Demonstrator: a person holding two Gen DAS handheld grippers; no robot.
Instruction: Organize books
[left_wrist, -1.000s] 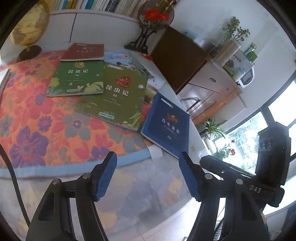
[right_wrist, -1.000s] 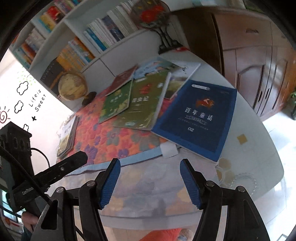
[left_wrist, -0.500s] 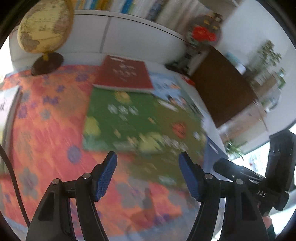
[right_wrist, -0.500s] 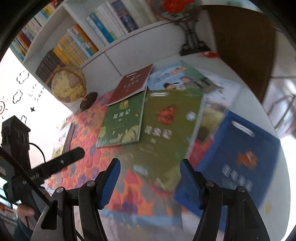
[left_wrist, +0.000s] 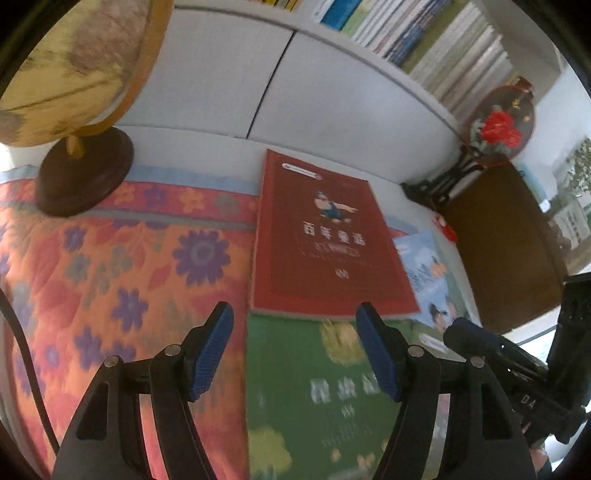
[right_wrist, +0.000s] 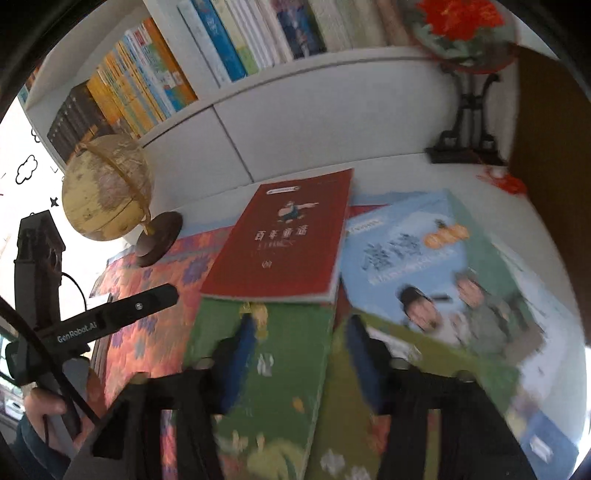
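Both pairs of jaws are standing wide and holding nothing. The left gripper (left_wrist: 293, 350) and right gripper (right_wrist: 299, 354) are pushing in over the counter from its near edge, now closing on the red book (left_wrist: 325, 240) lying atop the green book (left_wrist: 325, 398), apparently the first pick.

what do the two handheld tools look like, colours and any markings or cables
Both are matte black frames with silver pivot screws and two fingers tipped in textured blue pads. The left tool shows this sharply; the right tool is motion-blurred but matches. In the right wrist view the left tool's black bar reads "GenRobot.AI" in white, and a thin black cable loops near its body.
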